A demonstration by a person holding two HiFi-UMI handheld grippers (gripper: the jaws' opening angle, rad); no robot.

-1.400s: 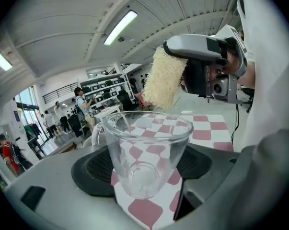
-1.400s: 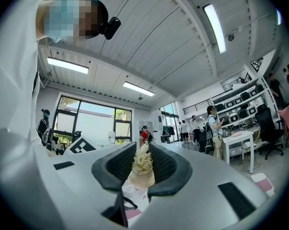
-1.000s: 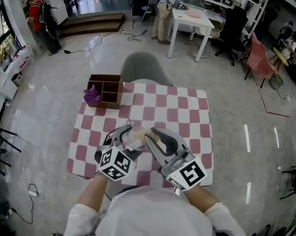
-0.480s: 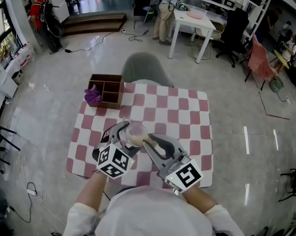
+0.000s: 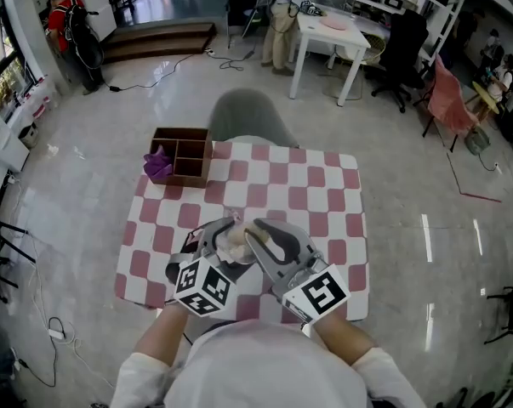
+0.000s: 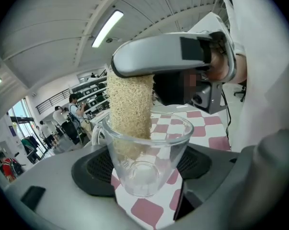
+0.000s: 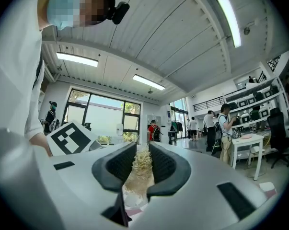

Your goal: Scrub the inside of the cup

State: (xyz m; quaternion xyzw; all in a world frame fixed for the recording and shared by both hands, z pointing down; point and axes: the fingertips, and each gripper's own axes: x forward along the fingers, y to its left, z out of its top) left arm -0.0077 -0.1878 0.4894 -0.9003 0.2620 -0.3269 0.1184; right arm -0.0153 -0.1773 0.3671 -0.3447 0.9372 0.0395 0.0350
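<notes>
A clear glass cup [image 6: 145, 153] with a handle is held between the jaws of my left gripper [image 6: 144, 169], above the checkered table [image 5: 324, 185]. A beige loofah scrubber [image 6: 130, 111] reaches down into the cup; its lower end is inside the glass. My right gripper [image 7: 140, 169] is shut on the scrubber [image 7: 140, 172], whose frayed end shows between the black pads [image 7: 166, 164]. In the head view the left gripper [image 5: 225, 249] and right gripper [image 5: 254, 243] meet at the cup [image 5: 236, 243] over the table's near side.
A brown divided wooden box [image 5: 182, 155] with a purple cloth [image 5: 158, 165] sits at the table's far left corner. A grey chair [image 5: 250, 119] stands beyond the table. People and white desks are farther back in the room.
The two grippers have shifted slightly, with the cup tilting a little; the scrubber stays in the cup and moves within it.
</notes>
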